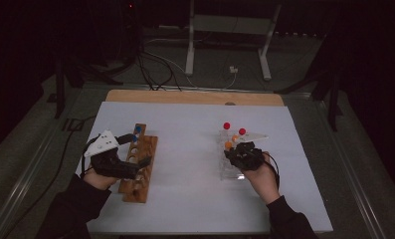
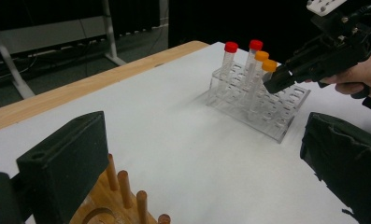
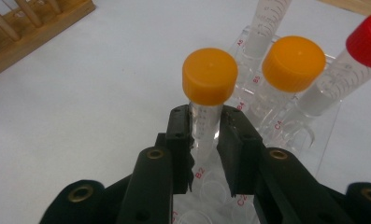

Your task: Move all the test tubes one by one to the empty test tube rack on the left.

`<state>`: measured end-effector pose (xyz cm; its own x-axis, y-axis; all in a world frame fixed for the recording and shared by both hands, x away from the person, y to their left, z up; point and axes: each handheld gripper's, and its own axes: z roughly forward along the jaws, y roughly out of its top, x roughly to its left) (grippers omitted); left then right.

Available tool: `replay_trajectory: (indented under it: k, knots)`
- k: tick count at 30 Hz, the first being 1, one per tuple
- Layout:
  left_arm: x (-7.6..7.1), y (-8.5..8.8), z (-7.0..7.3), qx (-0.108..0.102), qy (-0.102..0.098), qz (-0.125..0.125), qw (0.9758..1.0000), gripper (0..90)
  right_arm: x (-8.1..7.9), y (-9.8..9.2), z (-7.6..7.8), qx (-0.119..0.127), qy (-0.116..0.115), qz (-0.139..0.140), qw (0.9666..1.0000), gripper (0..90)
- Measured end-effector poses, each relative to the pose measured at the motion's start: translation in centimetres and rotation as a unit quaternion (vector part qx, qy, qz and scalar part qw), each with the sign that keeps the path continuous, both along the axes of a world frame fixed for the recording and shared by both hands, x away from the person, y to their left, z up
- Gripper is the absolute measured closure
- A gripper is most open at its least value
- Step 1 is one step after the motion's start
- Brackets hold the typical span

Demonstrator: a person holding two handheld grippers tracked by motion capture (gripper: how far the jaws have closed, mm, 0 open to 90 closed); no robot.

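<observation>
The right tongs (image 3: 205,140) are clamped on the clear body of an orange-capped tube (image 3: 209,88), just under its cap, while the tube stands in the clear rack (image 2: 286,122) on the right of the white surface (image 1: 190,149). A second orange tube (image 3: 293,65) stands just beside it, with two red-capped tubes (image 2: 231,46) behind. The left tongs (image 1: 140,160) are apart around the wooden rack (image 1: 148,174) on the left, steadying nothing tightly as far as can be seen. The grip sits high and narrow on a smooth tube, so it could slip or tilt when lifted. A crooked pull could bind the tube in its slot and drag the light rack up or sideways, since nothing holds it down. The neighbouring orange tube is close enough for a jaw to knock it.
</observation>
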<state>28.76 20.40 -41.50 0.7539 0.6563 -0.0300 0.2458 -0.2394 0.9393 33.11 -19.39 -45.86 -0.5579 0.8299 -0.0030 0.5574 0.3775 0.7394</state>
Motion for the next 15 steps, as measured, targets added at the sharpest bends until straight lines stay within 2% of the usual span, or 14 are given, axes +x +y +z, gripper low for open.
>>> replay_trajectory:
  k: [6, 10, 15]
  knots:
    - [0.0, 0.0, 0.0, 0.000, 0.002, -0.002, 1.0000, 1.9, -0.2, 0.2, 0.0, -0.011, -0.012, 0.001, 0.9999, 74.4]
    - [0.0, 0.0, 0.1, 0.000, 0.003, -0.005, 1.0000, 1.9, -0.6, 0.2, 0.7, -0.014, -0.027, 0.002, 0.9995, 74.5]
    - [-0.1, -0.1, 0.2, 0.000, 0.001, -0.011, 0.9999, 1.9, -1.0, -0.1, 1.2, -0.012, -0.035, 0.003, 0.9993, 74.6]
